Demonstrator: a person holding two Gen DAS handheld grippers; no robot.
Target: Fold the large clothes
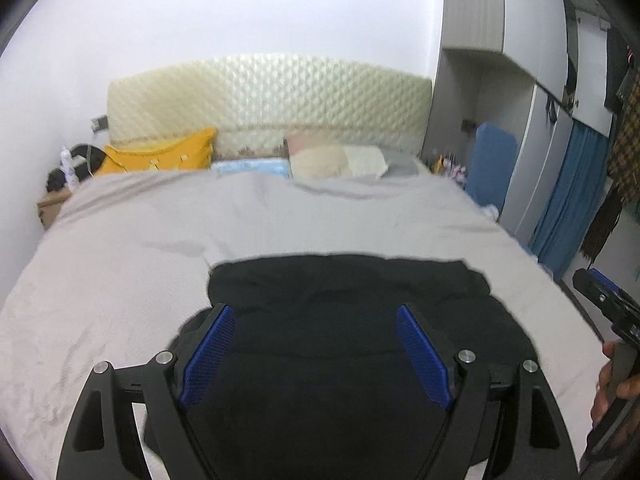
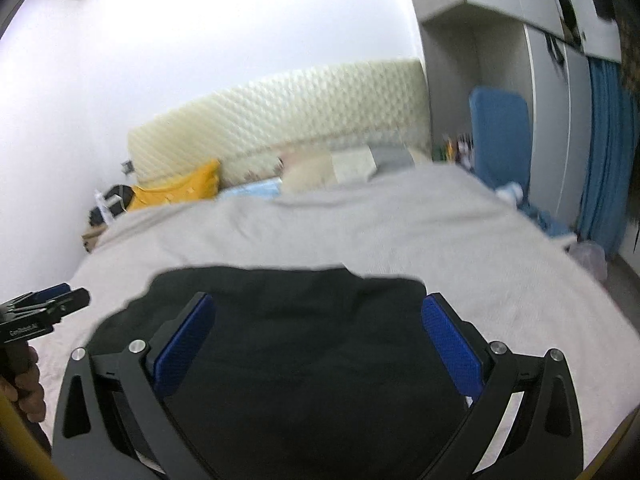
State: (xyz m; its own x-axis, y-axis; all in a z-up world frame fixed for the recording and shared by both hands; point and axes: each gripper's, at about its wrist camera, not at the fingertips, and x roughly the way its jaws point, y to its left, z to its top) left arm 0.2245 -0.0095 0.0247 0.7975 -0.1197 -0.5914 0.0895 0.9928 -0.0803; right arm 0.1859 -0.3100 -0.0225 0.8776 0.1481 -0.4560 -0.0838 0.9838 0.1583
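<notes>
A black garment (image 1: pixel 340 280) (image 2: pixel 280 292) lies bunched in a broad heap at the near end of a bed covered by a grey sheet (image 1: pixel 160 240) (image 2: pixel 360 232). My left gripper (image 1: pixel 316 312) hovers over it, blue pads (image 1: pixel 212 352) spread wide apart with nothing pinched between them. My right gripper (image 2: pixel 318 300) hangs over the garment's right part, also open and empty. Each gripper shows at the edge of the other's view: the right gripper (image 1: pixel 604 300) held by a hand, and the left gripper (image 2: pixel 48 304) likewise. The garment's near part is hidden behind the fingers.
At the bed's far end stand a cream quilted headboard (image 1: pixel 272 92), a yellow cushion (image 1: pixel 160 156), and pale pillows (image 1: pixel 340 162). A cluttered bedside table (image 1: pixel 52 204) sits at the left. A grey wardrobe (image 1: pixel 532 120), a blue board (image 1: pixel 492 164) and a blue curtain (image 1: pixel 568 192) line the right side.
</notes>
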